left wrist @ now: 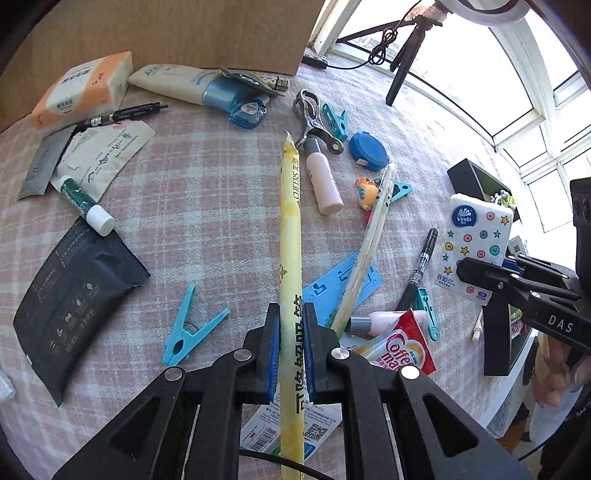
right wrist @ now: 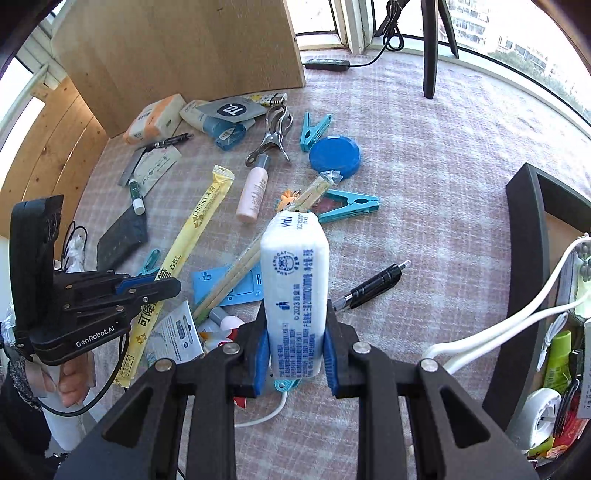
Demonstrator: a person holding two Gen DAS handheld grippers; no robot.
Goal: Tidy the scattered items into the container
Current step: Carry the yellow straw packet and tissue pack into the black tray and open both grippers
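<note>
Left tool (left wrist: 291, 354) clamps the yellow straw sleeve (left wrist: 290, 236) low — light, floppy; right tool (right wrist: 295, 354) grips the soft tissue pack (right wrist: 295, 280) — squashy, near the black container (right wrist: 524, 258).

The setting is a home, at a table placed against a window or sunroom corner. A pink plaid cloth (left wrist: 192, 206) covers the table. Curved white-framed windows (left wrist: 517, 92) run along the far and right sides; apartment blocks (right wrist: 476, 18) show outside. A wooden board (right wrist: 177, 48) stands at the far left. Household clutter lies scattered across the cloth: tissue packs (left wrist: 81, 88), a lotion tube (left wrist: 177, 85), clothes pegs (left wrist: 188, 332), pens (right wrist: 373, 284), a small bottle (left wrist: 325, 177) and a creamer sachet (left wrist: 406, 350). A dark bin (right wrist: 524, 258) at the right holds similar items.
</note>
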